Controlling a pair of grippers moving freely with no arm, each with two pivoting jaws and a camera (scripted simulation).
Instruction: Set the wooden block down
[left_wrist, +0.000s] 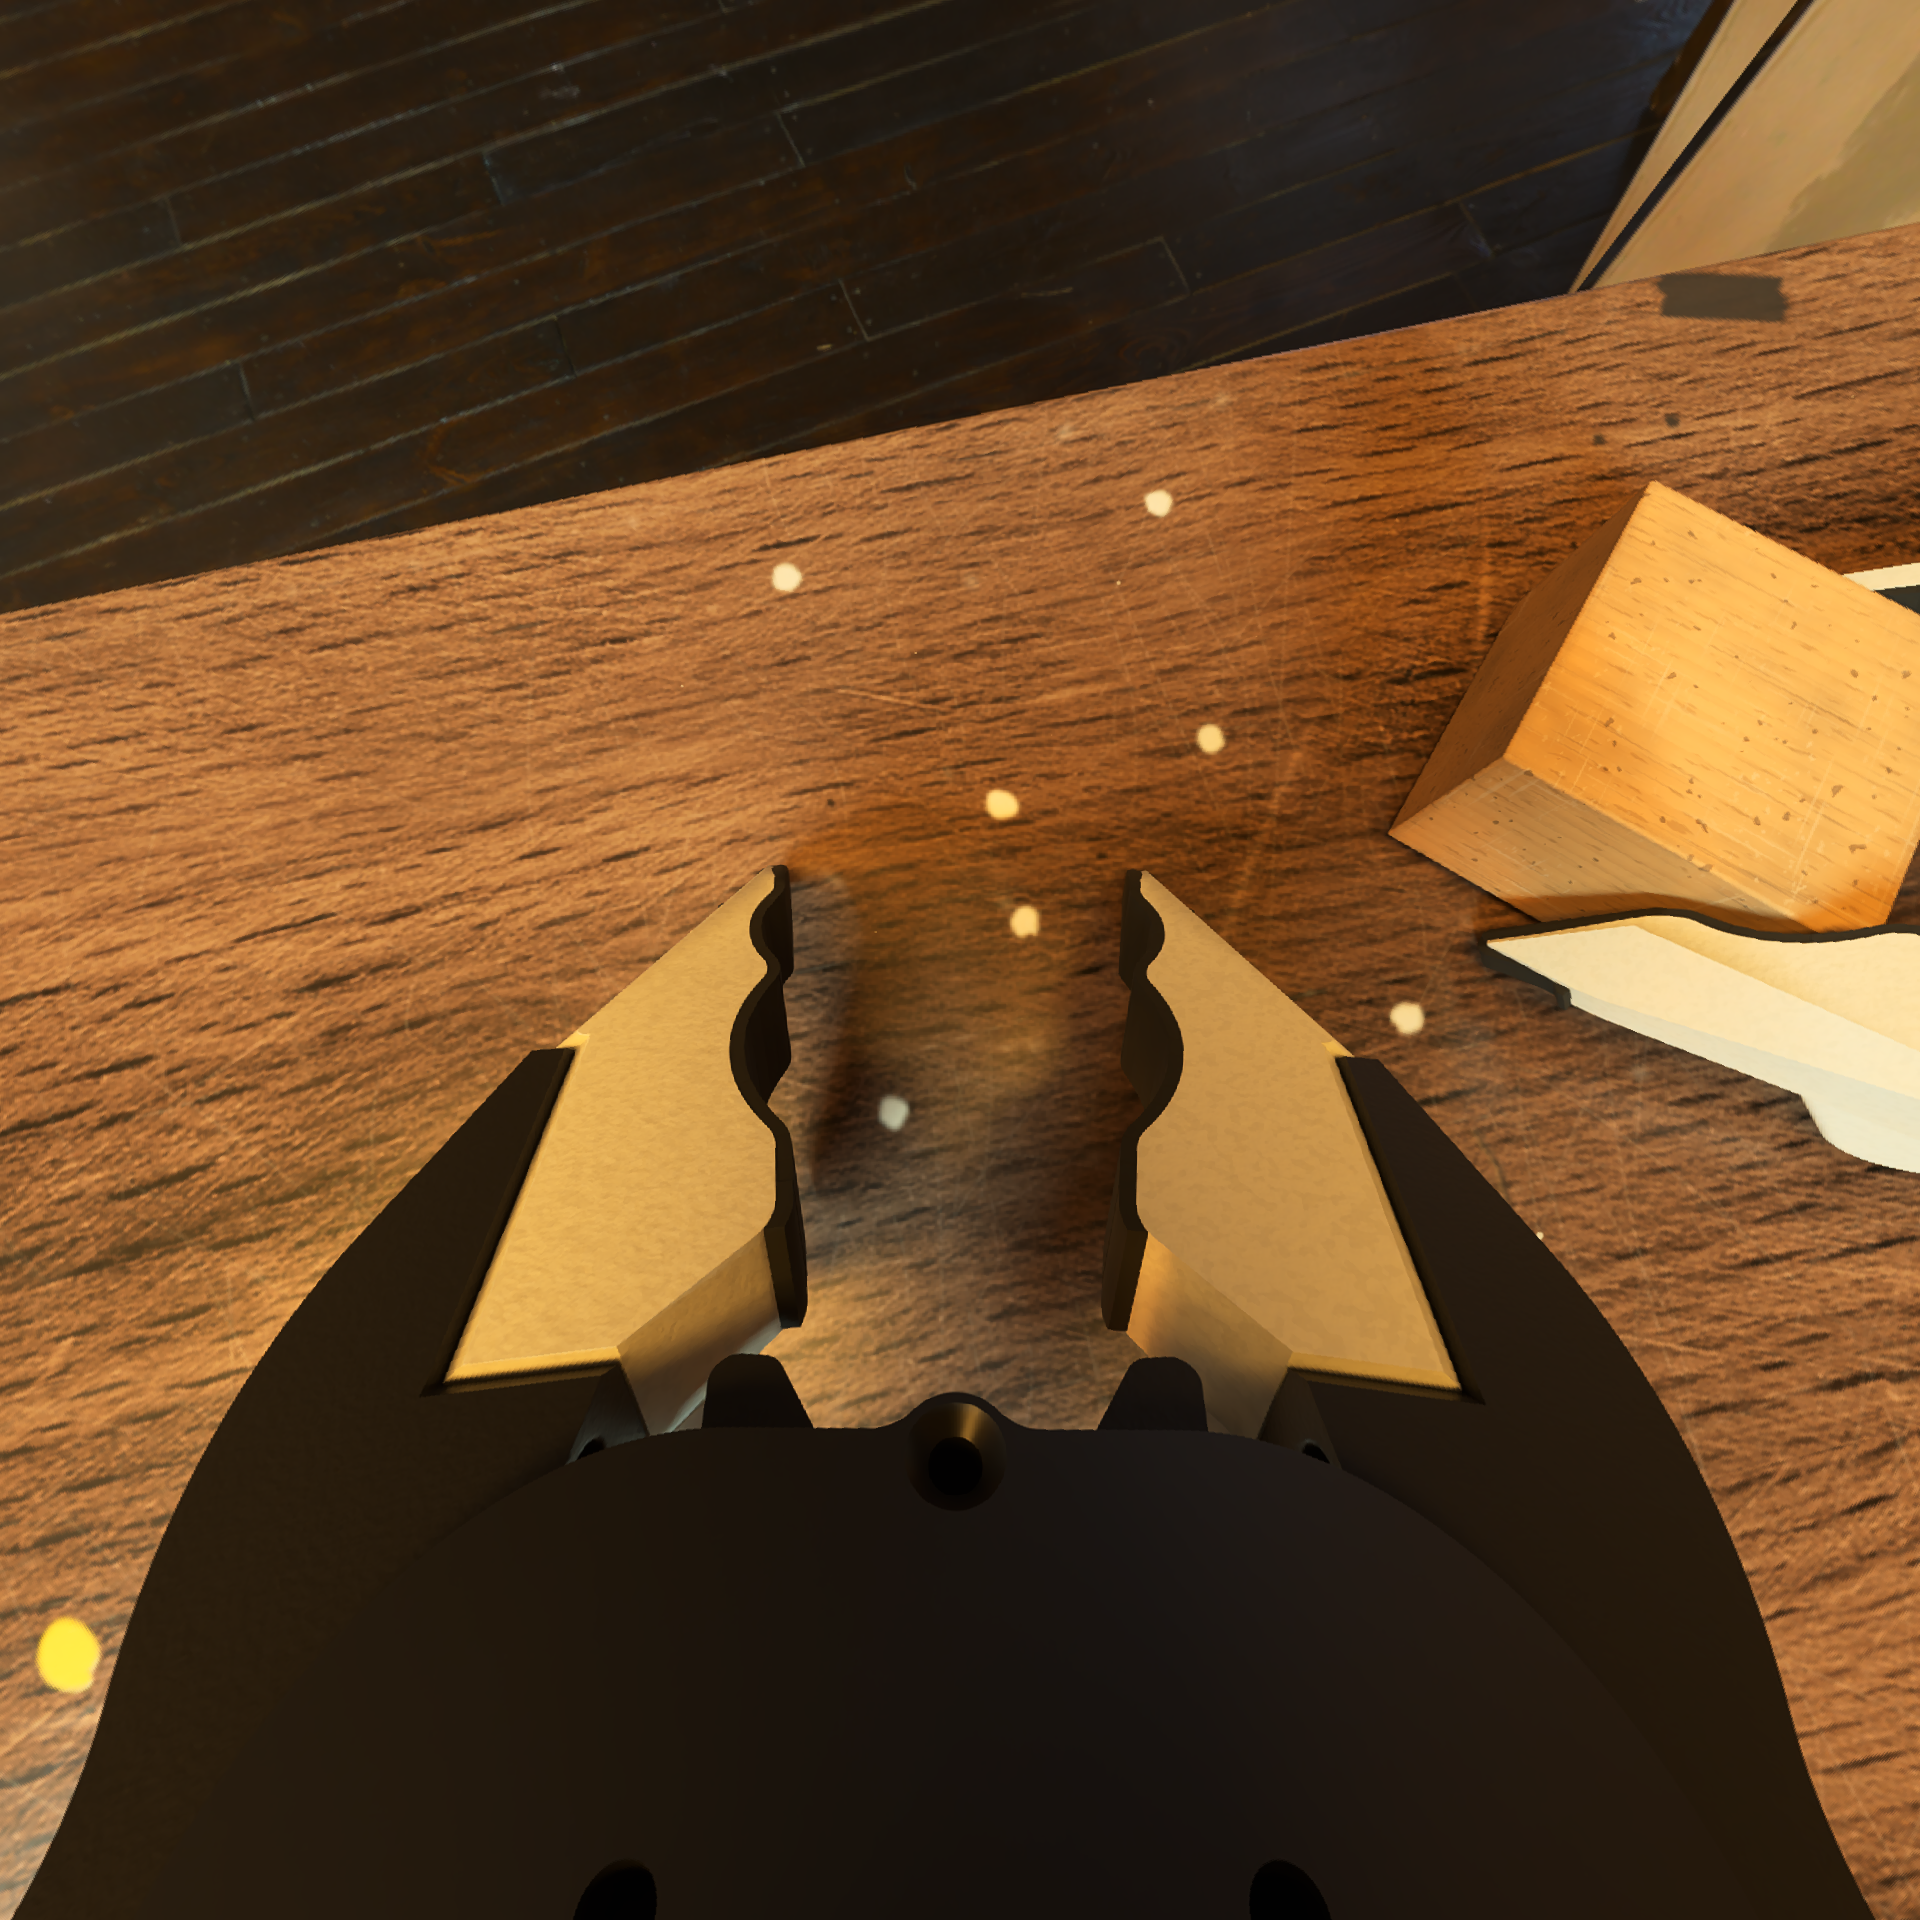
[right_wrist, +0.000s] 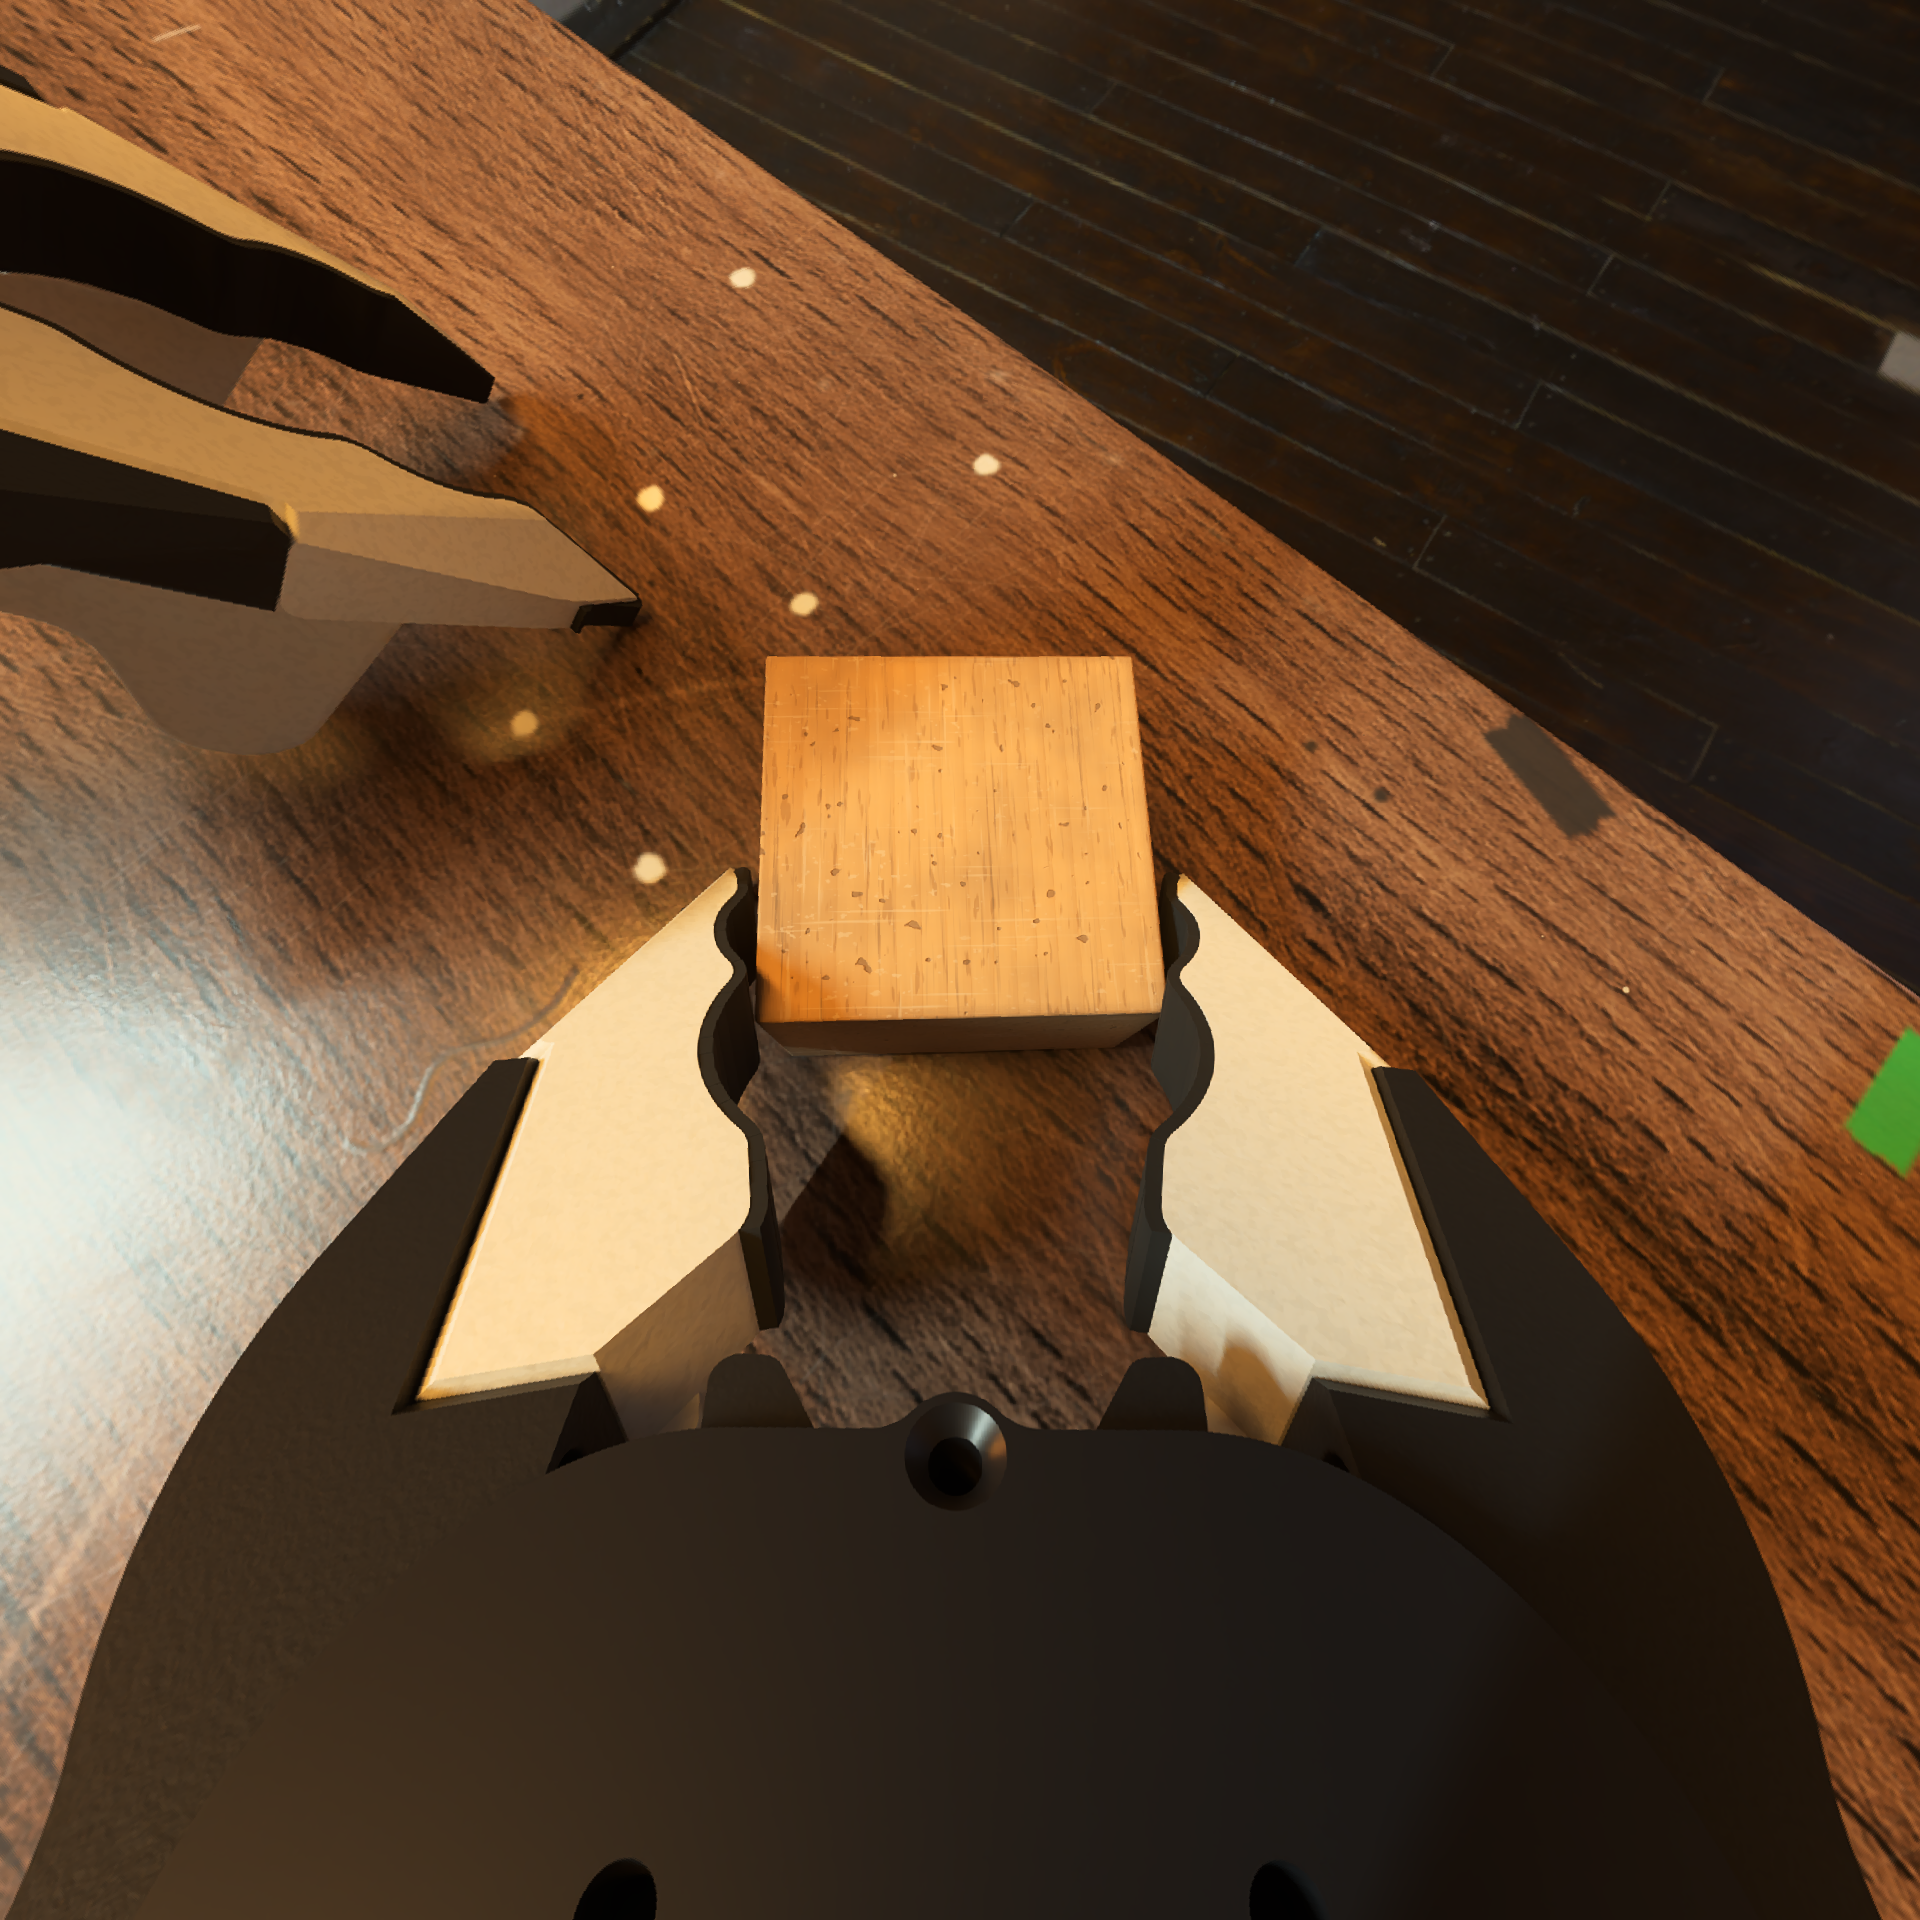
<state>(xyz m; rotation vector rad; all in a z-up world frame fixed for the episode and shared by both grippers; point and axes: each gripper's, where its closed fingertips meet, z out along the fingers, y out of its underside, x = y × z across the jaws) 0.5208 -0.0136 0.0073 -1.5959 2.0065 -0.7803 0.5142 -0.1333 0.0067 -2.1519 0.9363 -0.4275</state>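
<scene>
The wooden block (right_wrist: 956, 842) is a pale cube with dark specks, held between the fingertips of my right gripper (right_wrist: 956, 883). The jaws press on its left and right sides, and it seems to hang slightly above the wooden table (right_wrist: 1351, 831), with a shadow under it. In the left wrist view the block (left_wrist: 1683, 717) appears tilted at the right, with a right finger (left_wrist: 1714, 997) along its near side. My left gripper (left_wrist: 956, 878) is open and empty, low over the table to the block's left. It also shows in the right wrist view (right_wrist: 551, 499).
The table's far edge (left_wrist: 935, 457) drops to a dark plank floor (left_wrist: 623, 208). A black patch (right_wrist: 1548, 774) and a green patch (right_wrist: 1891, 1101) lie near the table's edge. Pale dots (left_wrist: 1001, 805) are scattered on the tabletop. A pale panel (left_wrist: 1787, 135) stands beyond the table.
</scene>
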